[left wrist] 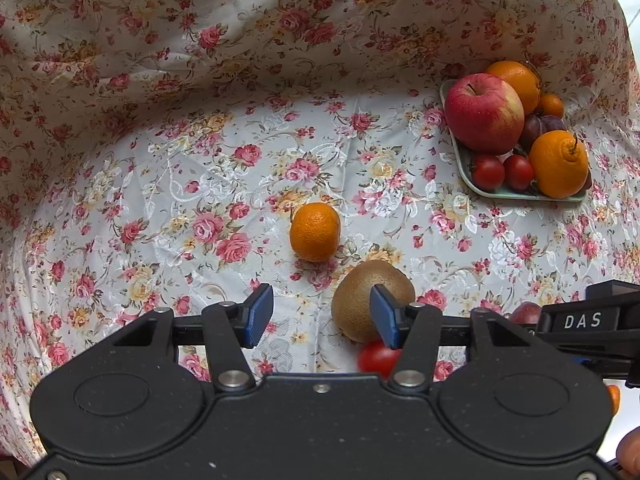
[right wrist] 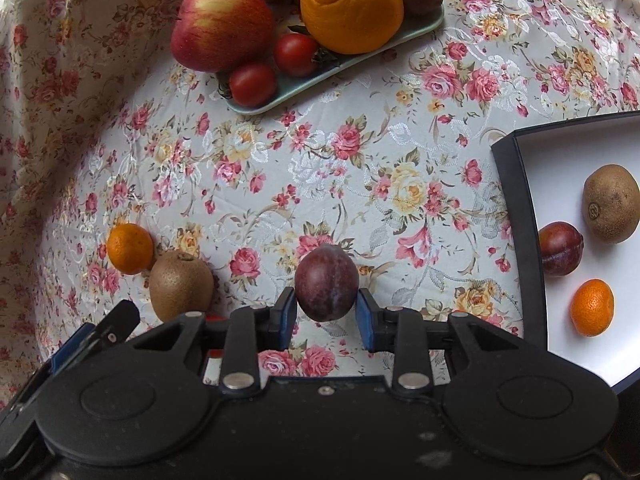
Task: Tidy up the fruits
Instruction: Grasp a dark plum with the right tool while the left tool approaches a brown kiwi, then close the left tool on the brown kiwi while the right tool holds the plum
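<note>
My right gripper (right wrist: 326, 316) is shut on a dark purple plum (right wrist: 326, 282), held just above the floral cloth. A black-rimmed white box (right wrist: 520, 184) at the right holds a kiwi (right wrist: 610, 208), a plum (right wrist: 560, 248) and a small mandarin (right wrist: 592, 307). My left gripper (left wrist: 322, 316) is open and empty. A loose kiwi (left wrist: 366, 296) lies by its right finger, a cherry tomato (left wrist: 376, 358) just below it, and a mandarin (left wrist: 315, 232) ahead. The kiwi (right wrist: 180, 284) and mandarin (right wrist: 130, 248) also show in the right wrist view.
A pale green tray (left wrist: 460, 148) at the far right of the left wrist view carries an apple (left wrist: 484, 112), oranges, plums and cherry tomatoes; it also shows in the right wrist view (right wrist: 304, 84). Floral cloth rises as a wall behind and to the left.
</note>
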Tool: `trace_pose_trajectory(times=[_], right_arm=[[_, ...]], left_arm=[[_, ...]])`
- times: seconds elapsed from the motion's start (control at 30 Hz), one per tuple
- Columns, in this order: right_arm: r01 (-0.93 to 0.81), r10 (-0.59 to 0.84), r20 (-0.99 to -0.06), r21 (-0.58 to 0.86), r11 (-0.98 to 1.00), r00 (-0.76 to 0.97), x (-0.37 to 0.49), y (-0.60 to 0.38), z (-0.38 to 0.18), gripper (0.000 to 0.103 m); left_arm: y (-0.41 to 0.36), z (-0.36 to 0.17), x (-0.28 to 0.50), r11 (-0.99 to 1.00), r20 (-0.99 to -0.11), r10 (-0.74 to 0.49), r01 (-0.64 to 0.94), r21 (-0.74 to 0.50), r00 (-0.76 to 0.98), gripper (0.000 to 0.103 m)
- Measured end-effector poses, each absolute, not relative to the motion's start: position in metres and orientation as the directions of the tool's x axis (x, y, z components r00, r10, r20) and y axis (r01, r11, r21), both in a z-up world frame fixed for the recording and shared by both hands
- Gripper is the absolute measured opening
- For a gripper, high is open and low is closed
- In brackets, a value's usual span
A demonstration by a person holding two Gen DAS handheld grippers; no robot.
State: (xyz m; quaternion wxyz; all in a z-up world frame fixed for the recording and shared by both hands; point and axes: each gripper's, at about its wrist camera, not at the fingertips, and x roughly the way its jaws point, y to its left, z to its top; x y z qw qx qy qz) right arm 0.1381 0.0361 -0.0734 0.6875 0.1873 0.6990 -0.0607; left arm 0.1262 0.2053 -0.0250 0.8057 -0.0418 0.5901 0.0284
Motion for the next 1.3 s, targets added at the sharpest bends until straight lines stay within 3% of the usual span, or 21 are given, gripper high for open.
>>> trace_pose_trajectory(times=[0.2,0.53,0.73,1.03,1.3], right_arm=[[0.357,0.223,-0.974,0.221,0.908,0.036,0.137,0.018,-0.059,0.033],[0.307,0.260,-0.959,0.283,0.909,0.113,0.129,0.001,-0.030,0.033],[0.223,0.280,-0.942,0.318,0.921,0.185,0.125,-0.002,-0.009,0.033],[0.223,0.265,-0.946,0.303,0.926,0.185,0.123,-0.009,-0.007,0.033],[0.201,0.264,-0.948,0.298,0.933,0.180,0.121,-0.007,-0.004,0.033]], left_arm=[[0.197,-0.033,0.131,0.994,-0.956,-0.060,-0.075,-0.084,0.287,0.059],[0.175,-0.051,0.139,0.999,-0.967,-0.036,-0.029,-0.045,0.251,0.061],[0.174,-0.066,0.147,0.999,-0.973,0.023,-0.051,0.012,0.228,0.061],[0.182,-0.086,0.151,0.994,-0.984,-0.006,-0.110,-0.026,0.179,0.065],[0.187,-0.086,0.152,0.983,-0.979,-0.011,-0.176,-0.047,0.202,0.062]])
